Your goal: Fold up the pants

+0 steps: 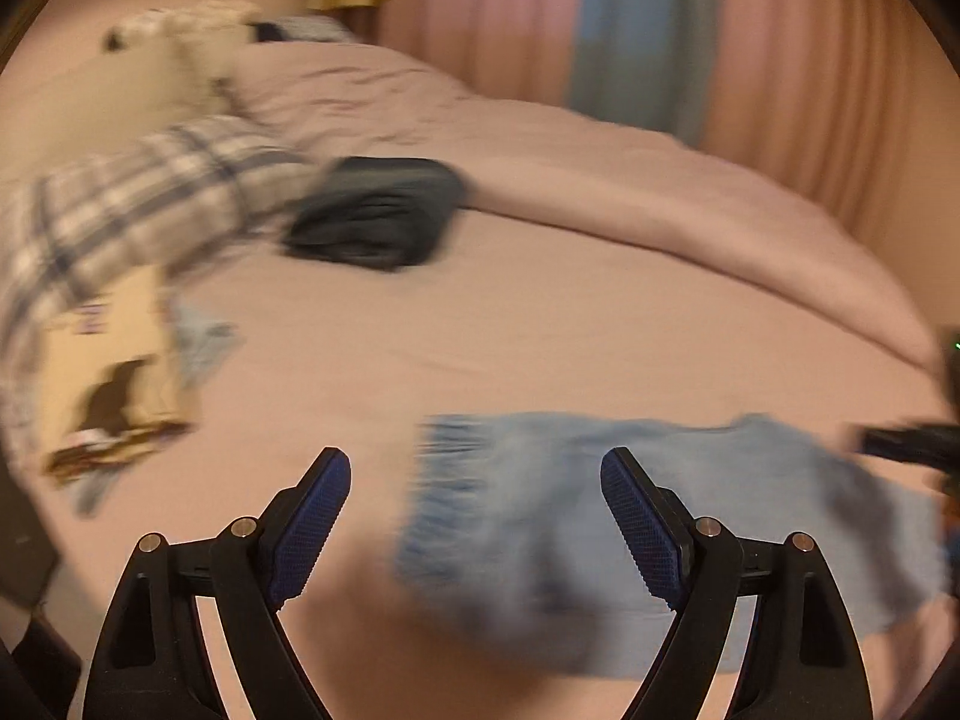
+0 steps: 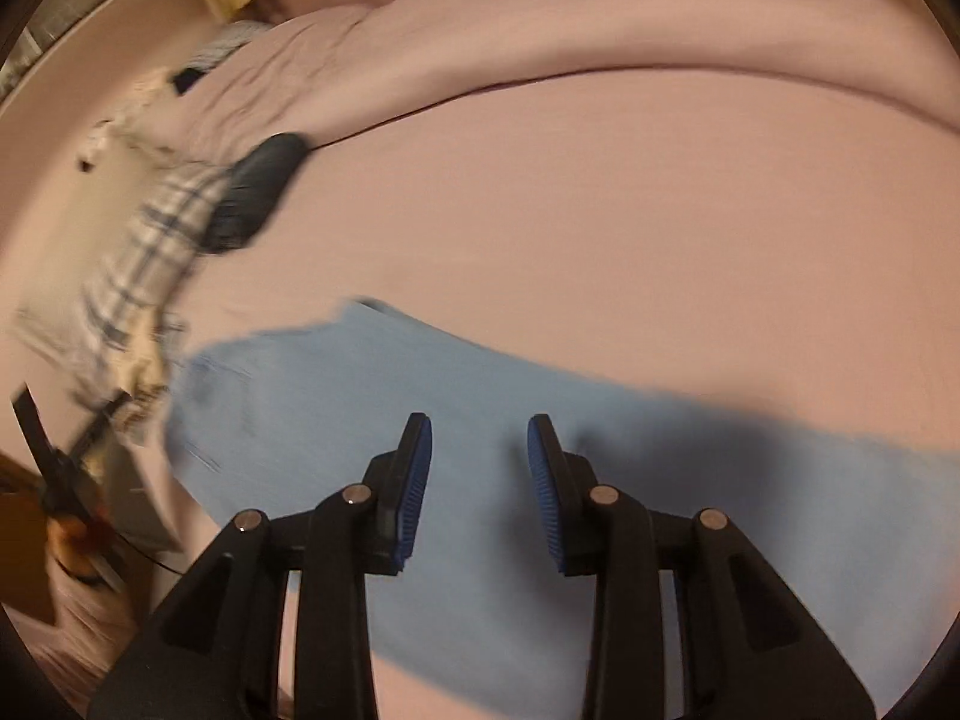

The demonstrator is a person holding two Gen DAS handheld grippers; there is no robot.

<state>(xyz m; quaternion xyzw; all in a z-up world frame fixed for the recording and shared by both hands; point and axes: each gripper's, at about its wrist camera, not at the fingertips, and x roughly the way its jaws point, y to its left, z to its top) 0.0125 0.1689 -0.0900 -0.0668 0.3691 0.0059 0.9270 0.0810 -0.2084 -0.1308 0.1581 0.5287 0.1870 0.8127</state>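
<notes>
Both claws are open and hold nothing. The pants (image 1: 630, 534) lie flat on the bed (image 1: 540, 312), just under and ahead of the left claw (image 1: 476, 516) and beneath the right claw (image 2: 479, 492). For the next fold, pinch both layers at an edge and lift evenly.

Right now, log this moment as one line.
left gripper: open, empty | right gripper: open, empty | pants: flat on bed

Left claw (image 1: 476, 516) angled downward, jaws wide, empty; right claw (image 2: 479, 489) likewise, jaws partly apart
</notes>
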